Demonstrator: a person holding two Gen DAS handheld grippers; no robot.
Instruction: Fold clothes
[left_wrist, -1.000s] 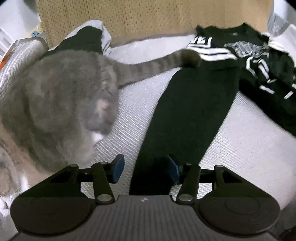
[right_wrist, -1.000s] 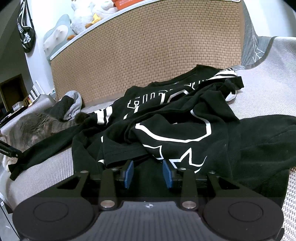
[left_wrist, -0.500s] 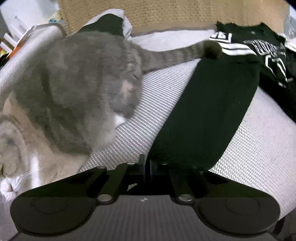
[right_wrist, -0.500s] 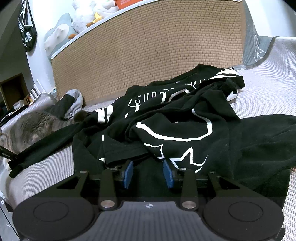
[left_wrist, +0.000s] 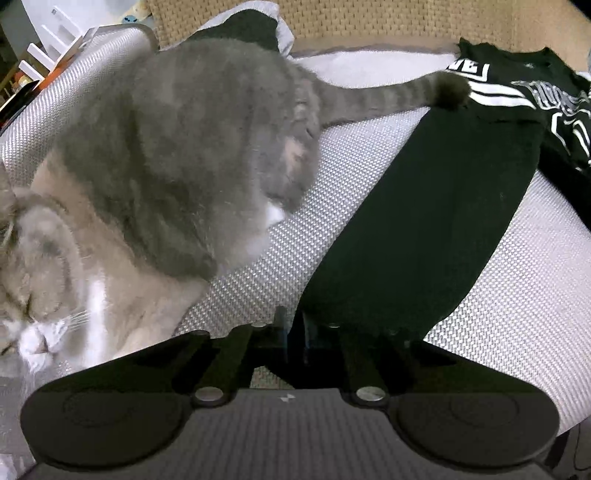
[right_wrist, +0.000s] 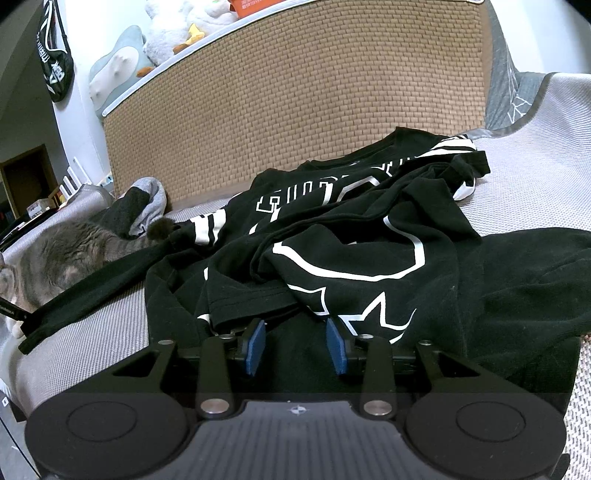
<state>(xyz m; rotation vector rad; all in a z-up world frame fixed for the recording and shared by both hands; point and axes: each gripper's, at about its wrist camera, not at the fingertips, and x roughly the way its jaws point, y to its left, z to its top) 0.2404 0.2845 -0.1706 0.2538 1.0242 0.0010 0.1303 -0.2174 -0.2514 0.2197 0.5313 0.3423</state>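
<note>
Two grippers low over a grey woven bed cover (left_wrist: 517, 258).

Left gripper (left_wrist: 293, 332): pads almost together, pinched on the near end of a long black sleeve (left_wrist: 424, 206); jaws just now eased apart a little, cloth between them. Ahead and to the right of the fingers, sleeve stretched flat across the cover up to a black shirt with white print (left_wrist: 535, 96). Left of the fingers and close, a grey and white cat (left_wrist: 166, 155), curled, head down near the gripper's left side. Cat's tail (left_wrist: 388, 96) stretched out ahead, dark tip resting on the far end of the sleeve.

Right gripper (right_wrist: 295, 343): blue pads (right_wrist: 255, 345) apart, gripping nothing, black cloth under the gap. Just ahead of the fingertips, the crumpled shirt heaped in loose folds, hem touching or nearly touching the left pad; cannot tell which. Right of the fingers, another plain black garment (right_wrist: 535, 288), bunched. Far left of this gripper, the sleeve running out to the other tool, with the cat behind it. Beyond the shirt, a tan woven headboard (right_wrist: 295, 92), plush toys (right_wrist: 166, 33) on top.
</note>
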